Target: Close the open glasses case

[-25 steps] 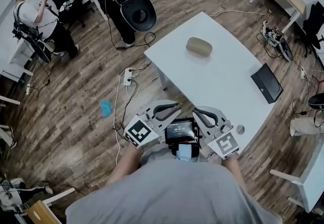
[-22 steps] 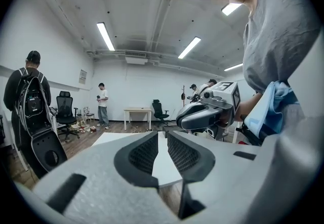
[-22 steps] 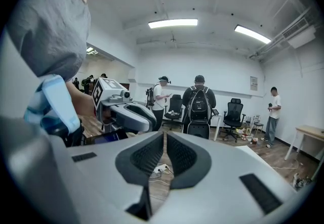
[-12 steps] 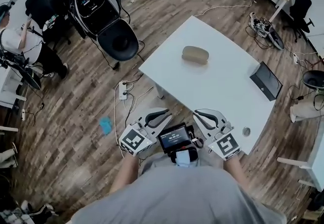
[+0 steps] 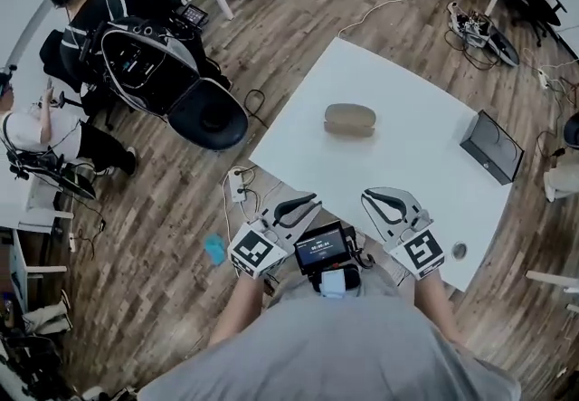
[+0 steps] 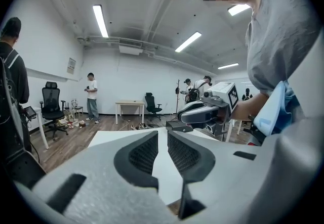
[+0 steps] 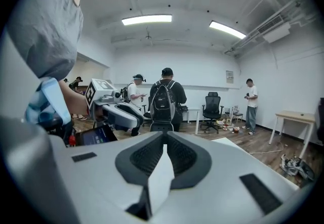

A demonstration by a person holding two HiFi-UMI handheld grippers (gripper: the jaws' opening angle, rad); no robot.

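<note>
The glasses case (image 5: pixel 350 119), tan and oval, lies on the white table (image 5: pixel 407 182) well in from every edge, a little nearer the far left edge. A dark seam runs along its side. From this distance I cannot tell whether the lid is fully down.

The left hand-held gripper (image 5: pixel 308 203) hangs at the table's near left edge, pointing toward the case and well apart from it. Its own view shows the two dark pads (image 6: pixel 143 153) separated by a narrow gap, with only white tabletop between them. The right hand-held gripper (image 5: pixel 371 196) reaches a little over the same edge, also aimed at the case. Its jaws meet at the tips and hold nothing.

A flat black device (image 5: pixel 496 147) stands tilted near the right edge, and a small round object (image 5: pixel 460 251) sits by the near corner.
</note>
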